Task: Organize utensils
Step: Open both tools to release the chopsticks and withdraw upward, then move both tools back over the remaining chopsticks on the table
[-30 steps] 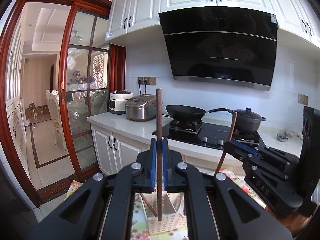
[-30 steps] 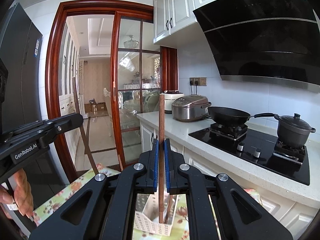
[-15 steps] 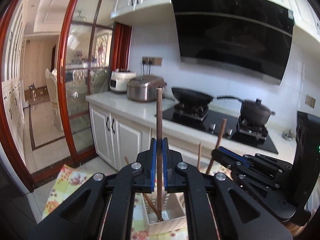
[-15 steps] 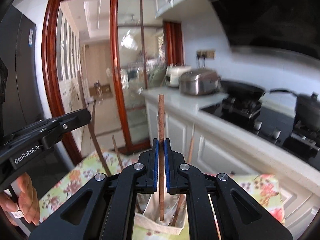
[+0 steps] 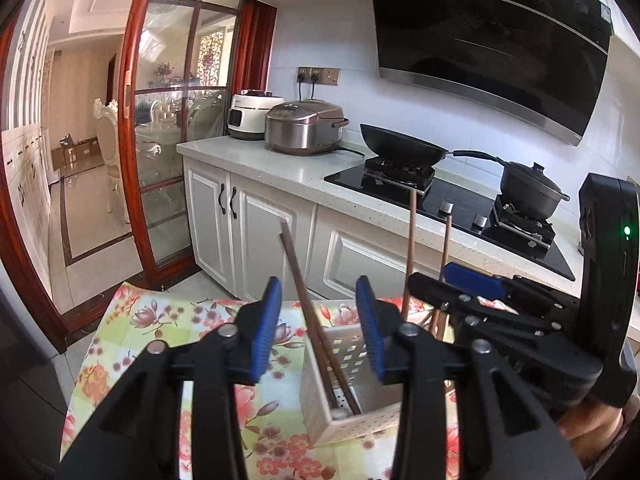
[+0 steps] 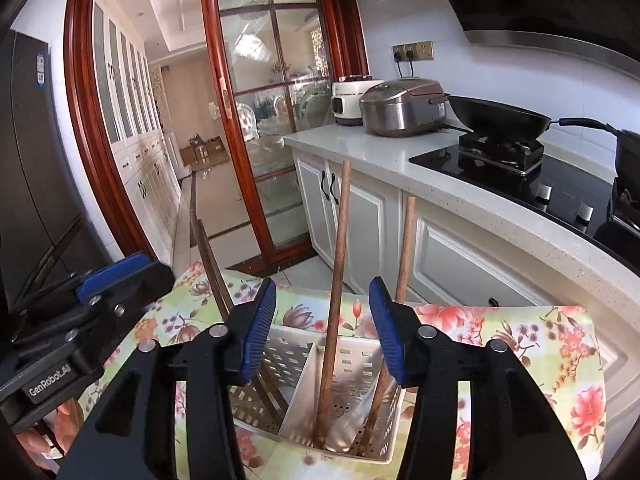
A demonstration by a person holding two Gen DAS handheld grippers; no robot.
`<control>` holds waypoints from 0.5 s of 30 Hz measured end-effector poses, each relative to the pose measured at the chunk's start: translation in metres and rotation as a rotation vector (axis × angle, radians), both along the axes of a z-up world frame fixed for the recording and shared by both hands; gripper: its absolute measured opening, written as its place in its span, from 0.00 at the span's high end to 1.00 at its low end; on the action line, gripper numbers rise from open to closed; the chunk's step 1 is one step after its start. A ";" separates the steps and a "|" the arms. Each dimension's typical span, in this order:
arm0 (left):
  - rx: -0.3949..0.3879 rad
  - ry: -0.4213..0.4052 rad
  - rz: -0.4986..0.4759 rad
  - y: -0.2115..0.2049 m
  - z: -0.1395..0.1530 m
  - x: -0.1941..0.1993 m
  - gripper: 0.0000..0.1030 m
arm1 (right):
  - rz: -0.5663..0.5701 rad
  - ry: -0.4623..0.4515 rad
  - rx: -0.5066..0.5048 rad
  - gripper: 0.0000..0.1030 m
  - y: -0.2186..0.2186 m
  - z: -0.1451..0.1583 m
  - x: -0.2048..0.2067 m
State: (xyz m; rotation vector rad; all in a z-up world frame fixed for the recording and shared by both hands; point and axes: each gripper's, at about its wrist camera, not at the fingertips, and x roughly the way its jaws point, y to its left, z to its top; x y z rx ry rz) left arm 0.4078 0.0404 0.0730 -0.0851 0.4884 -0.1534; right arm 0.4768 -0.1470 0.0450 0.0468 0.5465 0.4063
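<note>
- Nearest the lens in each wrist view, the black two-finger grippers with blue pads stand wide apart — the left gripper [image 5: 318, 322] and the right gripper [image 6: 322, 320] both hold nothing.
- Just beyond the fingers, a white perforated plastic utensil caddy [image 6: 352, 364] sits on a floral-patterned tablecloth [image 6: 532, 344]; a divider splits it into compartments.
- In the right wrist view, two round brown wooden sticks [image 6: 334, 300] stand in the right-hand compartment, their lower ends on its floor and their tops leaning slightly away from the camera; one rises between the spread pads, the other just behind the right pad.
- In the left wrist view, a pair of dark flat-sided wooden chopsticks [image 5: 316, 320] leans to the left in the other compartment, passing between that gripper's open pads without touching them.
- Each gripper shows at the edge of the other's view, just beside the caddy.
- Further back runs a pale stone worktop [image 5: 256, 160] over white cabinet doors [image 5: 228, 224] — on it a steel rice cooker [image 5: 306, 128] and a white cooker [image 5: 250, 116].
- A black wok [image 5: 402, 148] and a black lidded pot [image 5: 530, 190] sit on a black gas hob [image 5: 452, 200].
- Above hangs a black range hood [image 5: 492, 48]; to the left stands a red-framed glass door [image 5: 176, 120].
</note>
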 end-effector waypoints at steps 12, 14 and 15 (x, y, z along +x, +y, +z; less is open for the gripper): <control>-0.030 -0.052 0.103 0.028 -0.007 -0.071 0.26 | -0.038 -0.039 0.009 0.54 -0.030 0.004 -0.044; -0.015 -0.065 0.113 0.028 -0.009 -0.087 0.20 | -0.035 -0.049 0.010 0.54 -0.035 0.004 -0.062; 0.000 -0.068 0.116 0.026 -0.011 -0.096 0.16 | -0.034 -0.052 0.012 0.54 -0.037 0.002 -0.070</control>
